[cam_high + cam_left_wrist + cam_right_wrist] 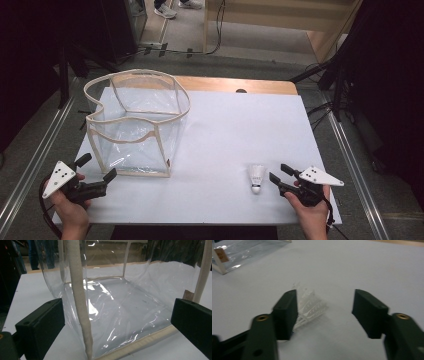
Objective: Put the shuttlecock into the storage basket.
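high view: one clear bag [137, 125] at left centre of the white table [235, 125], one shuttlecock [256, 178] lower right, just left of the right gripper [278, 174], jaws spread. left gripper [96, 168] lower left, released.

left gripper view: the bag's seam [78, 297] stands between the parted jaws.

right gripper view: shuttlecock partly behind the left jaw.

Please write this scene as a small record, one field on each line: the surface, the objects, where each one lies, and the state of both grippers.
surface: white table top
container: clear plastic bag with cream trim, standing open, on the table's left part
bag contents: nothing seen inside
small object: white shuttlecock, lying on the table near the front right
left gripper: open, close to the bag's near corner, holding nothing
right gripper: open, just right of the shuttlecock, not gripping it
hands: one on each gripper, at the table's near edge
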`<state>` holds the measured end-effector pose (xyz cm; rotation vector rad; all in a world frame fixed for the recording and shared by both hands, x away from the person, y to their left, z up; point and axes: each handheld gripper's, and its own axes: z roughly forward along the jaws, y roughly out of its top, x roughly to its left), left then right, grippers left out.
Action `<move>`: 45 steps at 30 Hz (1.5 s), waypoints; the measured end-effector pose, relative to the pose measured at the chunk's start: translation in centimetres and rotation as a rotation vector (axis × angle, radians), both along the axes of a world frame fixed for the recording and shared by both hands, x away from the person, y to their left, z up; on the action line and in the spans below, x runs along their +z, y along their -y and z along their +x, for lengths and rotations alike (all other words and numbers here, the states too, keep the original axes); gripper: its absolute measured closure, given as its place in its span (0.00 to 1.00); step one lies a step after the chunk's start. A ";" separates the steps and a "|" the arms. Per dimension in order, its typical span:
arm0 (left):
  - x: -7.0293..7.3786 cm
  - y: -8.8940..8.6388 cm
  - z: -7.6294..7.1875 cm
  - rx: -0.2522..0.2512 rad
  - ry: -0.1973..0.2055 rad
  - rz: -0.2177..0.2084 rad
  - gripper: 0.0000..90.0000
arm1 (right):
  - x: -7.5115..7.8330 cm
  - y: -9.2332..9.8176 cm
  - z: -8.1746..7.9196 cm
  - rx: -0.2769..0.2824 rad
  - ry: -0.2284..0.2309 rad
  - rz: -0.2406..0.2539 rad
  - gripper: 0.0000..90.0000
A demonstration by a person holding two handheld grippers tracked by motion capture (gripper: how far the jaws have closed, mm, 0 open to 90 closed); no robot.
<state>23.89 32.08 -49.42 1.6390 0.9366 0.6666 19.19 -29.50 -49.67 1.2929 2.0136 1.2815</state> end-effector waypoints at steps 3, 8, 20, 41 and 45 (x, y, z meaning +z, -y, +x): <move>0.0 0.0 0.0 -0.004 0.001 0.005 0.00 | -0.3 -0.4 0.2 0.013 -0.033 -0.038 0.84; 0.0 0.0 0.0 -0.004 0.001 0.008 0.00 | -0.9 -0.6 0.7 0.032 -0.100 -0.055 0.98; 0.0 0.1 -0.1 -0.006 0.002 0.009 0.00 | -1.4 -1.7 2.4 0.022 -0.174 -0.110 0.98; 0.0 0.0 -0.1 -0.007 0.004 0.006 0.00 | -0.8 -4.9 2.8 0.135 -0.134 -0.118 0.98; 0.0 0.0 -0.1 -0.007 0.004 0.005 0.00 | -0.8 -5.4 2.7 0.153 -0.128 -0.123 0.98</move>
